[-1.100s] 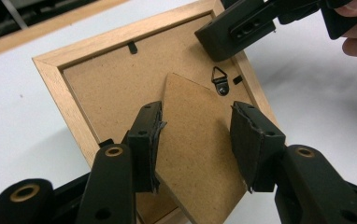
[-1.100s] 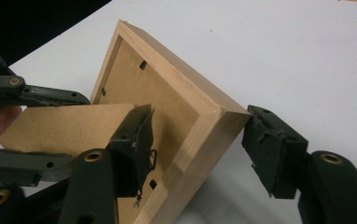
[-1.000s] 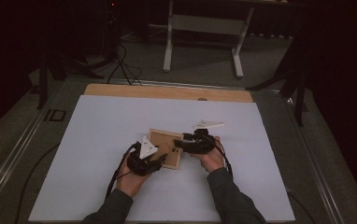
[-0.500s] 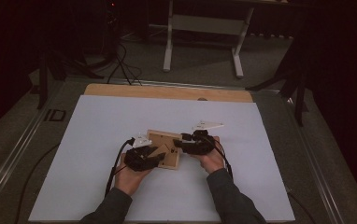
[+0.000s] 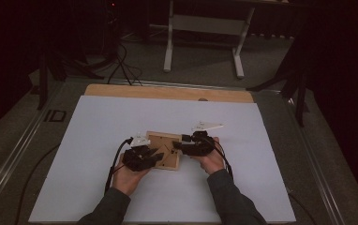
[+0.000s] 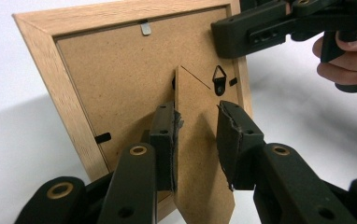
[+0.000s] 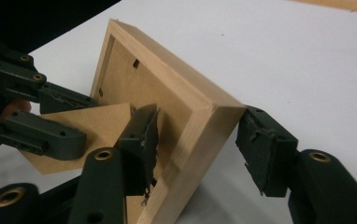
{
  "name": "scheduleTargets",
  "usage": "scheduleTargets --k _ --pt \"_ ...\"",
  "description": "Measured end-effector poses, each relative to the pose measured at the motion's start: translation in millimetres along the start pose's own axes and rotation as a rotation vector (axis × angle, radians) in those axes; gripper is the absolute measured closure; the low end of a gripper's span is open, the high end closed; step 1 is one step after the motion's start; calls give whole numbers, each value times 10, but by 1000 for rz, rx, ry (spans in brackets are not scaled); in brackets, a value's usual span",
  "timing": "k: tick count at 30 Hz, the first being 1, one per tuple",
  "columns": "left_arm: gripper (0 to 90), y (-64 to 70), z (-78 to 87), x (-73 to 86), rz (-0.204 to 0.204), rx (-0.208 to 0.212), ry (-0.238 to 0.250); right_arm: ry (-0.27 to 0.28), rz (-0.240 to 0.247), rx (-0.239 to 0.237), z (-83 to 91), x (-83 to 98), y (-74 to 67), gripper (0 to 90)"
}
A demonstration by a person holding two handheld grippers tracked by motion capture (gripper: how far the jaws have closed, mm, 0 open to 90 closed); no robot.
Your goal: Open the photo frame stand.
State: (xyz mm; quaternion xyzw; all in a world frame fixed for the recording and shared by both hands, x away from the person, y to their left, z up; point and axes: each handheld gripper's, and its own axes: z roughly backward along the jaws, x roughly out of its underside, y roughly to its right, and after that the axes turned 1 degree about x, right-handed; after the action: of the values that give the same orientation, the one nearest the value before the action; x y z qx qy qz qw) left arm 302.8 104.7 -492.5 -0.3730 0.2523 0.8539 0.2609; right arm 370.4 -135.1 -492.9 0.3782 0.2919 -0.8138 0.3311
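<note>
- A wooden picture frame (image 6: 69, 88) lay back-side up on the white table sheet (image 5: 271, 154), between the two claws — seen from the high view, it sat just ahead of the person's hands.
- The left gripper (image 6: 195, 144) had its jaws set either side of the frame's fold-out cardboard stand (image 6: 200, 154). The jaws had just been closing; one pad (image 6: 165, 140) lay against the stand, while the other stood a little off it, so the claw was narrow but not clamped.
- The stand rose edge-on between those jaws, with the small hanger hook (image 6: 219, 80) just beyond their tips.
- The right gripper (image 7: 197, 144) straddled a corner of the frame. Its jaws had just been opening; the inner pad (image 7: 141, 140) sat against the backing board — the outer pad was just clear of the wooden edge.
- From the left claw, the right one showed at the frame's far corner.
</note>
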Motion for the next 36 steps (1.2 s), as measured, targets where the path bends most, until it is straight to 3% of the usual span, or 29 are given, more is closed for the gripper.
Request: scheduleTargets --k 8,12,15,19,21,24,32,36 --pt "696 -1 17 3 -18 8 -11 -8 -12 -37 -68 12 -7 455" --pt "690 -12 19 -1 0 19 -17 -7 -6 -41 -48 9 -11 468" --pt "621 -29 -7 -1 25 24 -39 -1 4 -46 -31 5 -24 479" --pt "596 -47 -29 0 52 58 -65 2 25 -43 -10 -2 -52 488" --pt "608 -50 -28 -2 60 74 -79 4 35 -44 -2 -4 -64 493" --pt "699 -42 -18 -5 58 93 -91 12 55 -55 21 -11 -77 515" --pt "740 -42 -11 -21 39 83 -95 33 94 -44 62 -31 -130 541" --pt "748 -66 -33 -31 23 46 -80 54 126 -20 100 -48 -165 566"
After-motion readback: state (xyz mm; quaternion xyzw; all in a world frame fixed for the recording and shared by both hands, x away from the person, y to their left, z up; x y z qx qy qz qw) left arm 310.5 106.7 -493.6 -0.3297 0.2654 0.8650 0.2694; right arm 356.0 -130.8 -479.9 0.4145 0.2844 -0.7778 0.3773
